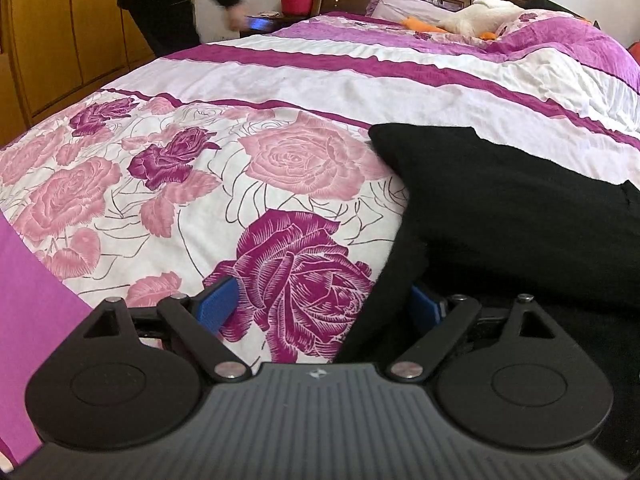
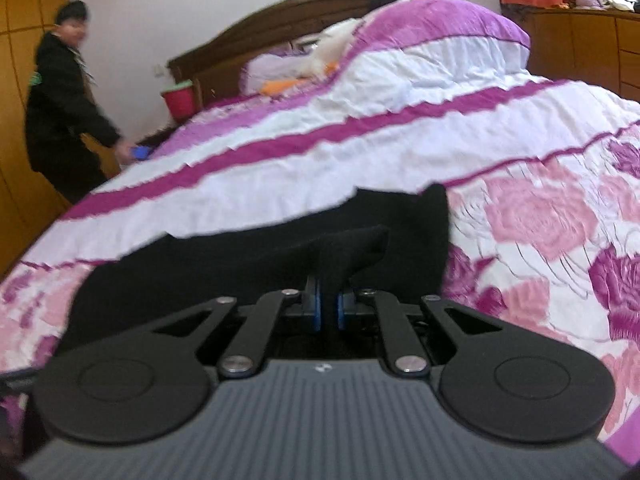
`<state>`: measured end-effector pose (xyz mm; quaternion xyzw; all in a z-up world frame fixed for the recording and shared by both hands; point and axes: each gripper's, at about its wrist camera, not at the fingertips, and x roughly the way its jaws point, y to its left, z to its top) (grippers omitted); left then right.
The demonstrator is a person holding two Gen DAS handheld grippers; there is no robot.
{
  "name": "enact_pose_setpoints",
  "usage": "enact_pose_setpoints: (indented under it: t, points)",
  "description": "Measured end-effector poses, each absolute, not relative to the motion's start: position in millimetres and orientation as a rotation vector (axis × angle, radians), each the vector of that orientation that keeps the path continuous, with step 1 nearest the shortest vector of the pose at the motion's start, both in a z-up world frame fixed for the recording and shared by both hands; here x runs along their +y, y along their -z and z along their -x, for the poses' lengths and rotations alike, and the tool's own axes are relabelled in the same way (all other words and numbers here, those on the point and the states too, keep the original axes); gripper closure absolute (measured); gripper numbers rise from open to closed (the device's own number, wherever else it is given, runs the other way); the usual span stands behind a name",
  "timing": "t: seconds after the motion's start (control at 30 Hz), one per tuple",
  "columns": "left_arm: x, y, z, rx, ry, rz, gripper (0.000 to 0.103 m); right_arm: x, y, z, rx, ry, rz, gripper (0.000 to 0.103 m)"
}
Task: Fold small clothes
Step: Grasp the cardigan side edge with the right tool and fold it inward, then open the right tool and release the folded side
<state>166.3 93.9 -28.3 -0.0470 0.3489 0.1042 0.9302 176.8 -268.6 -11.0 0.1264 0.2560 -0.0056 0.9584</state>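
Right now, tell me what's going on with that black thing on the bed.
Someone is folding a small black garment on the floral bedspread with handheld tongs. The right tongs are shut on a pinched-up fold of the cloth. The left tongs stand open at the garment's edge, gripping nothing. Another person stands by the bedside.

A black garment lies spread near the bed's foot edge on the rose-printed quilt, one fold pinched upward.
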Motion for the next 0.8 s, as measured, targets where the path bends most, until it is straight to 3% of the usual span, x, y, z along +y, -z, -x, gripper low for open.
enact_pose_setpoints:
  t: [0.23, 0.4, 0.53, 0.6, 0.8]
  points:
    - [93.7, 23.2, -162.4, 0.721, -0.2, 0.085, 0.011, -270.7, 36.6, -183.1, 0.539, 0.029, -0.25, 0.09]
    - [97.3, 12.2, -147.9, 0.733, -0.171, 0.111, 0.011, -273.5, 22.4, -166.8, 0.542, 0.038, -0.268, 0.074]
    - [98.5, 3.7, -129.7, 0.723, -0.149, 0.089, 0.011, -280.6, 14.3, -144.8, 0.546, 0.01, -0.278, 0.068]
    - [98.7, 0.0, -119.7, 0.724, -0.141, 0.073, 0.011, -283.9, 11.4, -129.8, 0.554, 0.002, -0.271, 0.057]
    - [101.8, -7.3, -91.5, 0.73, -0.125, 0.061, 0.011, -296.8, 9.3, -84.7, 0.598, -0.02, -0.276, 0.056]
